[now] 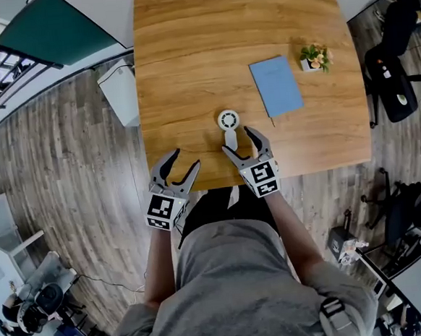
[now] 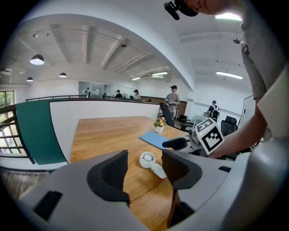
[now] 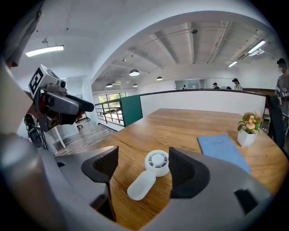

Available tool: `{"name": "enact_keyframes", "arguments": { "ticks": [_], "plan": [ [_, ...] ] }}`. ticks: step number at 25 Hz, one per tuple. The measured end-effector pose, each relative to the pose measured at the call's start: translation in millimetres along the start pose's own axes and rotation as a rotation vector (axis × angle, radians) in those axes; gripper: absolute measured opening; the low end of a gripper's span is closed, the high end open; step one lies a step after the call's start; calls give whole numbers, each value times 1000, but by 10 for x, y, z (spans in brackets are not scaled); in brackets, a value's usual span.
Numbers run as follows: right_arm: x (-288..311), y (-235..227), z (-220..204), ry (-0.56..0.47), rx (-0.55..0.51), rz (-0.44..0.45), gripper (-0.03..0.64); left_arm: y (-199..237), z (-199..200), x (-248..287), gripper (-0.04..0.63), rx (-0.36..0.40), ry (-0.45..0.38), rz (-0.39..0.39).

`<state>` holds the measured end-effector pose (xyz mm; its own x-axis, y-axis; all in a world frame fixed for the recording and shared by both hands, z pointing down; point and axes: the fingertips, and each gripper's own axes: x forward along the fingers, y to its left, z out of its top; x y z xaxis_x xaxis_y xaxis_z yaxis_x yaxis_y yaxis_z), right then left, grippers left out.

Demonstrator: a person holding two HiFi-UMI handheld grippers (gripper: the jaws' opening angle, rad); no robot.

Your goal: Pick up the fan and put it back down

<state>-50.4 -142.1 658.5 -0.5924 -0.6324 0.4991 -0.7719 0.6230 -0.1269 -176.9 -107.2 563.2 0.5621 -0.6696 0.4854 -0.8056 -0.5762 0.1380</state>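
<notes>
Head view: wooden table [image 1: 187,57] below me, person's torso at the bottom of the frame, both arms reaching forward.

Fan [image 1: 228,126]: small, white, lying flat on the table close to the near edge, about mid-width. Round head points away from the person, handle points back toward them.

Right gripper [image 1: 237,140]: jaws spread wide, one on each side of the fan's handle. Its own view shows the fan resting on the wood between the two dark pads with a gap on both sides. No pad presses on it, so nothing is held.

Left gripper [image 1: 185,159]: over the near table edge, left of the fan and apart from it. Jaws stand wide with nothing between the pads. In its own view the fan shows further off through the gap, and the right gripper's marker cube sits off to the right.

Elsewhere on the table: blue notebook [image 1: 276,86] lying flat, right of the fan and further away. Small potted plant [image 1: 314,57] just beyond the notebook's far right corner. Neither touches the fan.
</notes>
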Motion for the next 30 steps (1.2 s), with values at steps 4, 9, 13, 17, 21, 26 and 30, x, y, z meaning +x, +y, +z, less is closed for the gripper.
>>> {"name": "enact_keyframes", "arguments": {
  "ticks": [4, 9, 13, 17, 21, 26, 30],
  "plan": [
    [166, -114, -173, 33, 10, -1, 359, 8, -5, 138, 252, 20, 14, -8],
    [329, -201, -373, 58, 102, -19, 362, 3, -4, 176, 252, 25, 32, -7],
    [473, -310, -491, 78, 175, -44, 368, 35, 27, 211, 252, 17, 31, 0],
    [598, -333, -534, 96, 156, -57, 380, 63, 0, 233, 252, 19, 29, 3],
    [718, -339, -571, 119, 126, -78, 399, 65, -70, 252, 252, 17, 45, -3],
    [836, -357, -606, 135, 122, -89, 407, 91, -73, 238, 252, 23, 51, -2],
    [876, -316, -587, 153, 106, -89, 410, 134, -106, 228, 252, 18, 64, 2]
  ]
}}
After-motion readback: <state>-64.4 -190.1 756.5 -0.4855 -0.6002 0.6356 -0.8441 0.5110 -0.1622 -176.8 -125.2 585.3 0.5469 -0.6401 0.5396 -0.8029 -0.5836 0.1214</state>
